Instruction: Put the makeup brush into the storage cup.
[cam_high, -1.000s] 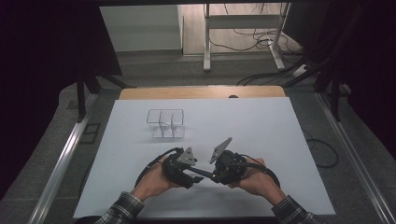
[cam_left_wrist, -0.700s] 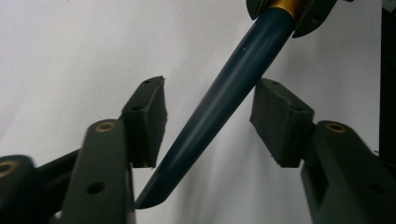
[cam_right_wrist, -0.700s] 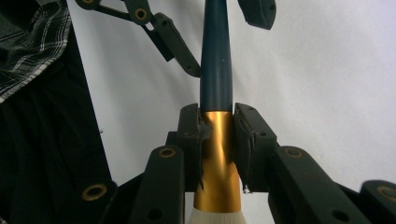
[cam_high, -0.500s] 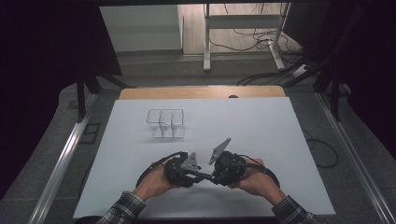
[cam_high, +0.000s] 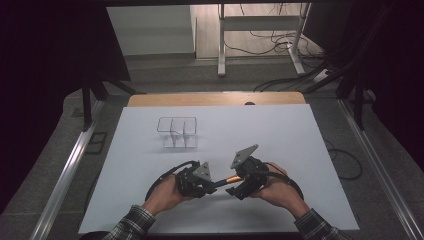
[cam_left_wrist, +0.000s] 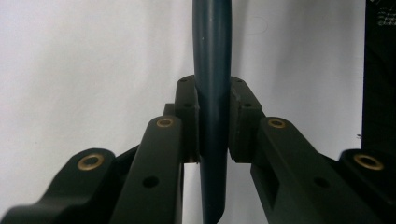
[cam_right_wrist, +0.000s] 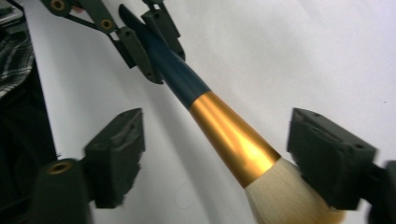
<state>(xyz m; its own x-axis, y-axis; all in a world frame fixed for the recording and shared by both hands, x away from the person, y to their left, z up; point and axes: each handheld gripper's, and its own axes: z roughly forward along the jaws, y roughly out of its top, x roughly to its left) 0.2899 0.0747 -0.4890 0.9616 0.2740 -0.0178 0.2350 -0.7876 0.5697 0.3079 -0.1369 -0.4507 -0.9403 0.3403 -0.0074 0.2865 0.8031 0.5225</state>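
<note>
Two dark side walls frame a dim room, with grey carpeted floor (cam_high: 65, 165) around the work area and a metal desk frame (cam_high: 260, 30) with loose cables on the lit floor at the back. Nearer stands the table (cam_high: 280, 135), covered by a plain white sheet with a strip of bare wood showing along its far edge. On its left half, toward the back, sits a clear plastic organizer (cam_high: 177, 132) with upright dividers, well apart from the hands. Close to the near edge, a person's two hands in plaid sleeves face each other. The left gripper (cam_high: 212, 186) is clamped on the dark blue handle of a makeup brush (cam_high: 230, 179), its pads pressing both sides of the handle. The right gripper (cam_high: 235, 186) has just been opening; its jaws stand wide apart, the brush's gold ferrule and pale bristles between them, untouched. The brush lies roughly level just above the sheet.
</note>
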